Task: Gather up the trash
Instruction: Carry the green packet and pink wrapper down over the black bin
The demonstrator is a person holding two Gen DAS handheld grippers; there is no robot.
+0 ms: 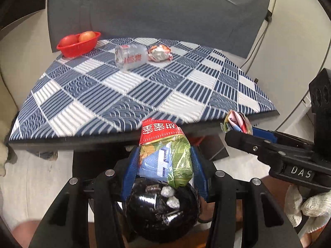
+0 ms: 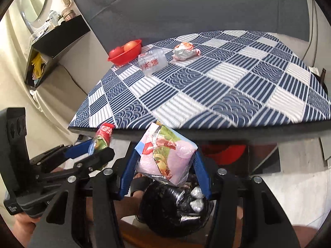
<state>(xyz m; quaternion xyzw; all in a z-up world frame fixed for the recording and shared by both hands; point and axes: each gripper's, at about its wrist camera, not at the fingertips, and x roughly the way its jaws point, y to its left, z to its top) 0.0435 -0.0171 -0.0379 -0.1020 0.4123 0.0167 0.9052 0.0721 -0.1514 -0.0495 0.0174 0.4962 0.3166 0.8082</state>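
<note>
The left hand-held gripper is clamped on a crumpled snack packet, red-banded at its far end with white characters, green and pale blue lower down; its long axis runs along the blue fingers, red end toward the desk. The right hand-held gripper is closed on a pink wrapper, creased, printed with fruit and showing a silver foil lining, held with one corner tipped up toward the desk's near edge. Both pieces of trash hang just off that near edge, directly above a bin lined with a black bag, in which small balls of silver foil already lie. A white-gloved hand shows at the right grip.

The desk carries a quilted cloth of navy and white squares, striped and scalloped. Near its far edge a clear plastic cup with red lettering lies on its side, mouth toward the left far corner, and just beside it sits a crushed silver-and-orange foil wrapper. At the left far corner a red basket holds two tomatoes.

Behind the desk stands a grey padded panel. A black wall shelf with bottles and a hairbrush hangs to the left, beside a round mirror, and the floor is pale.
</note>
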